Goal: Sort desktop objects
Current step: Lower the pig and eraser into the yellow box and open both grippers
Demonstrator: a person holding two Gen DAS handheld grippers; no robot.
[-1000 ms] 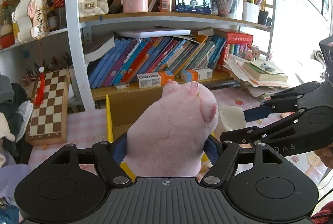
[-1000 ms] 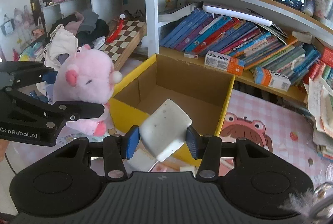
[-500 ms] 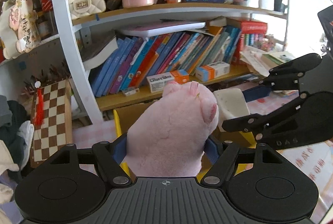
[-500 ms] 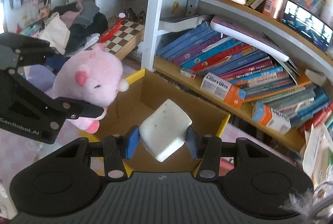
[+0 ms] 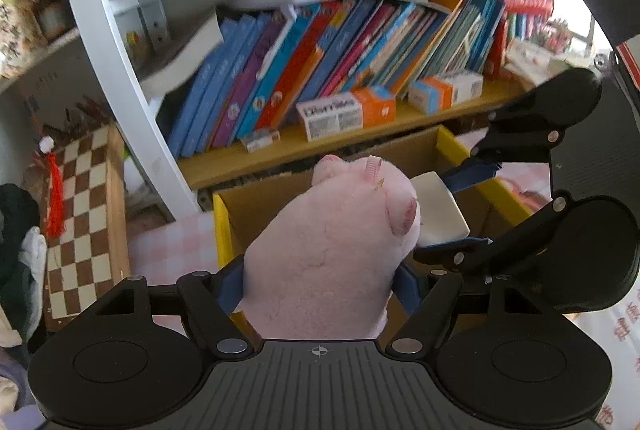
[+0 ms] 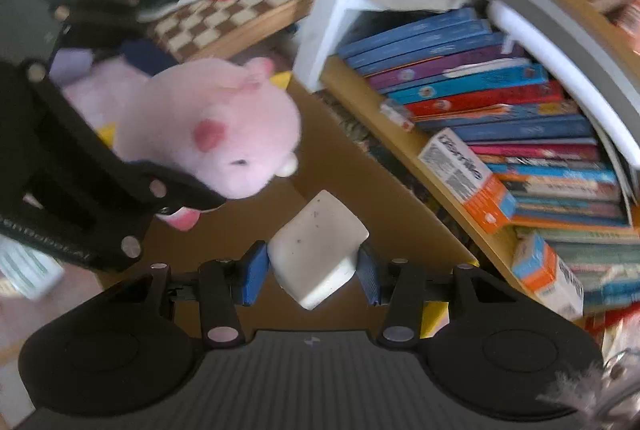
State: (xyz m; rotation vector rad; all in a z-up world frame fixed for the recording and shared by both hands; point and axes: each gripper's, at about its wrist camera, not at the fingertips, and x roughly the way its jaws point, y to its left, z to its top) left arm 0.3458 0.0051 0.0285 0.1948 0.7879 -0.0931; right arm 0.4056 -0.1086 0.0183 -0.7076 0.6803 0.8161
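While both sets of tongs hang over the cardboard box point(image 6: 360, 190), each is clamped on its load: the left gripper point(image 5: 320, 286) squeezes a pink plush pig point(image 5: 332, 250) across its body, and the right gripper point(image 6: 312, 270) pinches a white block point(image 6: 320, 250) by two opposite sides. The pig looks light and soft, so it probably gives under the pads and is best held across the thick middle; the block seems stiff and smooth, possibly slippery, and flat faces suit it. Beyond the box, a shelf of leaning books point(image 5: 340, 62) carries a white-and-orange carton point(image 5: 344, 112) whose print is too blurred to read.
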